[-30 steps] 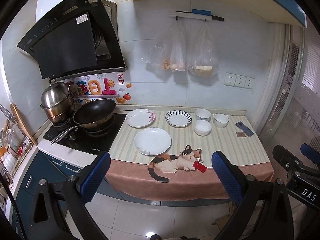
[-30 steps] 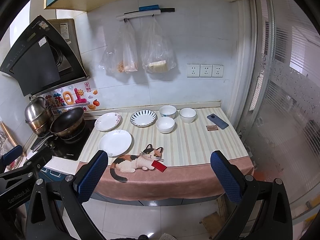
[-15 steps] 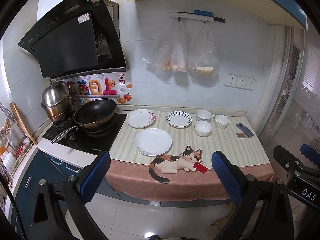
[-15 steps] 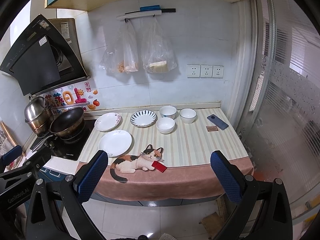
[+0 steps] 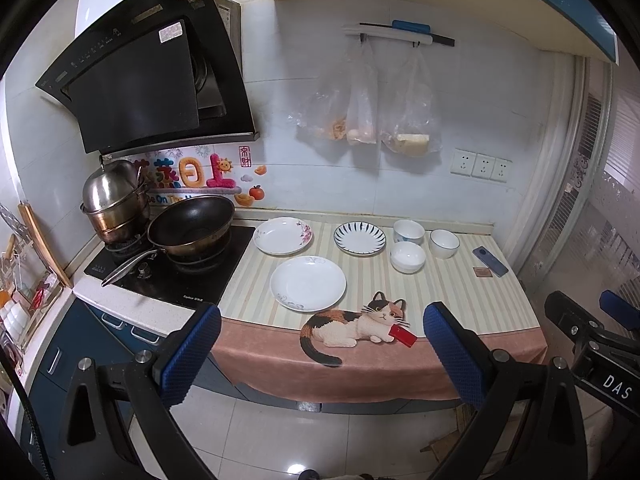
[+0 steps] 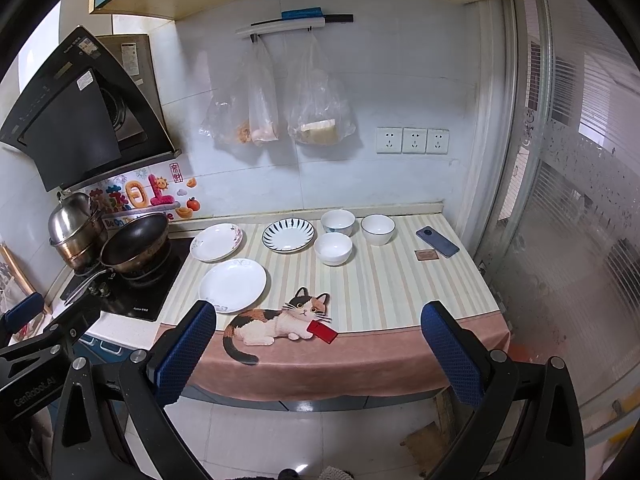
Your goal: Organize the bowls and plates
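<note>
Over the bench (image 5: pixel 472 300), nothing has shifted
Your left hand-held gripper (image 5: pixel 320 354) and right hand-held gripper (image 6: pixel 318 350) hang open and empty; the plates (image 5: pixel 307 283) and bowls (image 5: pixel 407 256) lie untouched

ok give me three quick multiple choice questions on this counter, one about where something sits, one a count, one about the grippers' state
1. Where is the phone?
A. at the counter's right end
B. on the stove
C. inside a bowl

2. How many bowls are on the counter?
A. one
B. three
C. five

3. How do the left gripper and right gripper stand?
A. both open and empty
B. both shut on plates
C. one holding a bowl

Answers: A, it lies right of the bowls; B, three white bowls sit grouped together; A, the blue pads are wide apart with nothing between.
</note>
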A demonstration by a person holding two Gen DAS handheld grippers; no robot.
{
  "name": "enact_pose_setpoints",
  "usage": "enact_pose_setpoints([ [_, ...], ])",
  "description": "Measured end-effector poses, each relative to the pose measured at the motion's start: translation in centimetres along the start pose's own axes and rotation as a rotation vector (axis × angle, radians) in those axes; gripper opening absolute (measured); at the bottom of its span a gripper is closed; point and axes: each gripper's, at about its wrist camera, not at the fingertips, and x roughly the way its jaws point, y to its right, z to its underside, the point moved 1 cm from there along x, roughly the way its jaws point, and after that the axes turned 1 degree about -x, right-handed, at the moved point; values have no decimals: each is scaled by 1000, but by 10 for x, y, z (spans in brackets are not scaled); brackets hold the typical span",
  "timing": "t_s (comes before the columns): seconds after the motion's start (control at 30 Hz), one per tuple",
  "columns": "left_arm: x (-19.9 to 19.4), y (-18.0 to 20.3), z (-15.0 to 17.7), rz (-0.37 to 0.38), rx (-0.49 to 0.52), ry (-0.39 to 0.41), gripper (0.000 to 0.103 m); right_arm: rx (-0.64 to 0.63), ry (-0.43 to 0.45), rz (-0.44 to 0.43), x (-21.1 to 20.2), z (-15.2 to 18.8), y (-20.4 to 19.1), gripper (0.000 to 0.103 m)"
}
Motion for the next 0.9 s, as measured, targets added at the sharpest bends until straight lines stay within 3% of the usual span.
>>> enact_pose_setpoints([
  [0.17,13,-3,-4,12,-3,-9,103,35,-16,-16,18,3,-9,103],
  [0.37,79,-47,-6,-37,8,-16,103,47,-80,-101,90,16,-34,103],
  [0.53,175,-79,-4,-85,18,-160,103,83,-199,-173,189,30,-61,103],
  [0.67,256,-102,0,-58,-21,-300,103,78,-317,-181,283,40,-80,103],
  [0.9,393,-128,11,-34,-97,-474,100,144,-520,-273,463,48,-96,103],
])
